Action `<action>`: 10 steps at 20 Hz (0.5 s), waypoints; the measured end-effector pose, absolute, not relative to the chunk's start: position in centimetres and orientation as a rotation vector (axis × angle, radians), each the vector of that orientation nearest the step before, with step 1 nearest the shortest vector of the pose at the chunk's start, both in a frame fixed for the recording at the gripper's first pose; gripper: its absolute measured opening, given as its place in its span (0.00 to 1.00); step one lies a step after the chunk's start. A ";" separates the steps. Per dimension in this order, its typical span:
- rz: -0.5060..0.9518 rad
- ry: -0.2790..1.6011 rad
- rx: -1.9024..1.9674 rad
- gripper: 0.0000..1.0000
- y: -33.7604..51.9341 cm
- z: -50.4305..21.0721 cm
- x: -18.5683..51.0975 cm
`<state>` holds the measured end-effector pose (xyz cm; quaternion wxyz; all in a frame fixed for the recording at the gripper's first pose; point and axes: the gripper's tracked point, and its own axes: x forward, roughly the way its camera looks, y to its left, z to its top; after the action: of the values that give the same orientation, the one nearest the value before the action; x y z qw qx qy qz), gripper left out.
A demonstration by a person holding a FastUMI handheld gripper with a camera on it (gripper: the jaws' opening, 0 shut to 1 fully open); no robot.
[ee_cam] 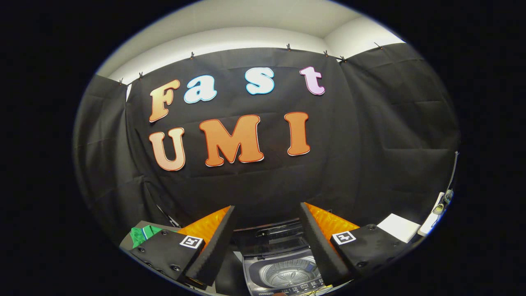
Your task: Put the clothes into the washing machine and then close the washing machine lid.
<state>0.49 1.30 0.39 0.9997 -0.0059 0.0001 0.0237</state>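
Nearest, the gripper has its two fingers spread wide apart, and nothing is held between them. Each finger carries a small square marker on its base. Between the fingers and a little below them stands the washing machine, seen from above. Its lid is raised and stands upright at the back, so the round metal drum is visible inside. A strip of small buttons runs along the front edge of the machine. Beside the left finger, on a dark surface, lies a piece of green clothes with a white and blue stripe. Beyond the right finger there is a white flat box, and further to the side a white power strip with a cable. Behind all this hangs the black cloth wall, and above it a white wall.
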 end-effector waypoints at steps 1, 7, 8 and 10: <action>0.052 0.002 -0.013 0.99 1.4 0.3 0.5; 0.078 0.016 -0.019 0.99 2.8 0.0 0.6; 0.089 0.020 -0.021 0.99 3.3 -0.3 0.4; 0.113 0.031 -0.029 0.99 4.6 -0.9 0.3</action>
<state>0.27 4.55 -0.88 0.9982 -0.0143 0.0156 0.0564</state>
